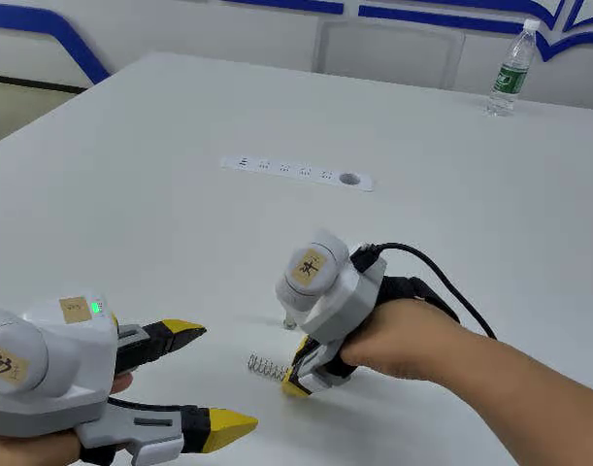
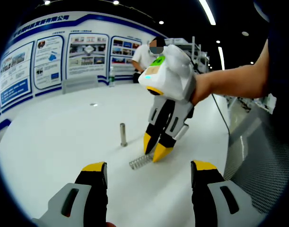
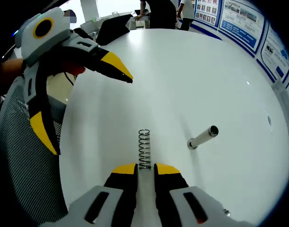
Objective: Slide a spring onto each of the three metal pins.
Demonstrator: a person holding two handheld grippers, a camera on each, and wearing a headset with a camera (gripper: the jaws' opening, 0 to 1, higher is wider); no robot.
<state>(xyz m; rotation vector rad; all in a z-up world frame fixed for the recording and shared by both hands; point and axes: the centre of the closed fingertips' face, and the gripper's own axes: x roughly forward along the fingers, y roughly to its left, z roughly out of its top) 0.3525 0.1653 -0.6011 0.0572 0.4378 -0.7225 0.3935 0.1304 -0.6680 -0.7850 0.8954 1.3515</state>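
Table (image 1: 277, 116): white worktop carrying the parts.
Left gripper (image 1: 228, 377): jaws wide apart, holding nothing; it hovers aside, likely to leave room.
Right gripper (image 3: 145, 166): jaws nearly together, pinching the spring's near end, leaving the far end free for threading.
Pin (image 3: 203, 137): upright, bare, near the spring.
Spring (image 3: 144, 146): lying flat on the table, not yet on the pin.

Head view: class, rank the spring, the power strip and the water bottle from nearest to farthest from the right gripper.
1. Spring, at the right gripper jaws.
2. Power strip, mid-table, beyond the gripper.
3. Water bottle, far right edge.
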